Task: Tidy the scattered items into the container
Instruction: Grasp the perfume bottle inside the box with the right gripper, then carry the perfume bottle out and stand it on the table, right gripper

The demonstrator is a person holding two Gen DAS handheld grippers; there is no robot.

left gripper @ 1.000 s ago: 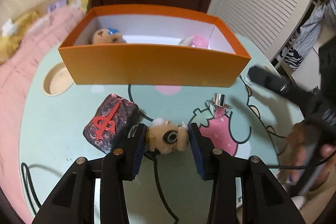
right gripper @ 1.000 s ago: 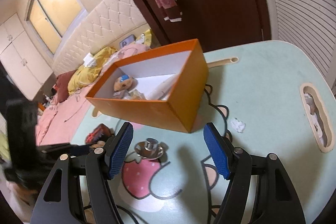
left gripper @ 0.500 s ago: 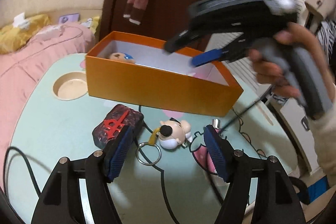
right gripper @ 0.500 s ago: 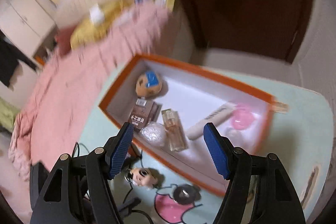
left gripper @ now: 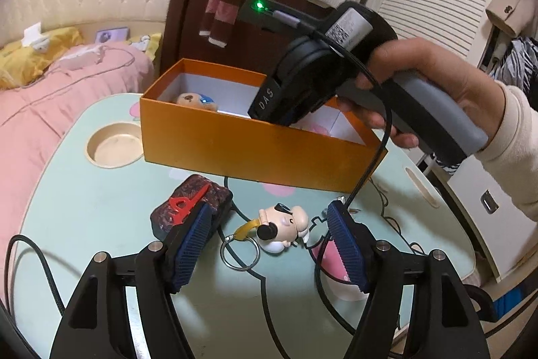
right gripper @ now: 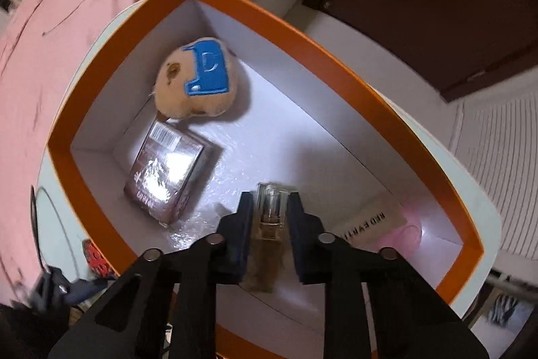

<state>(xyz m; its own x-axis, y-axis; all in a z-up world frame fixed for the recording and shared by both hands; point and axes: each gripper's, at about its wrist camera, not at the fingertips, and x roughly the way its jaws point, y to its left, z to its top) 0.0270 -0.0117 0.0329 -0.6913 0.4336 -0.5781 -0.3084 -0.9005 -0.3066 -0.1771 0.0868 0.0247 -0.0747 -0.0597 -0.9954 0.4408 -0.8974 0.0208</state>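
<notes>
The right claw (right gripper: 268,217) is seen closed around a small glass perfume bottle (right gripper: 271,214), pinched between the blue pads inside the orange box (right gripper: 339,63), low over its white floor. Open floor is left ahead of the bottle; a plush head with a blue patch (right gripper: 198,78) is tucked toward the far corner, a dark wrapped pack (right gripper: 171,174) lies to the left close to the wall, and a cream tube (right gripper: 368,222) and something pink (right gripper: 408,232) are crowded by the right wall. The left claw (left gripper: 269,244) is held wide open and empty above the counter (left gripper: 84,211), with a cartoon-head keychain (left gripper: 284,224) lying between its fingers, untouched, and a dark pouch with a red emblem (left gripper: 188,207) just beside the left pad, both outside the box's near wall.
</notes>
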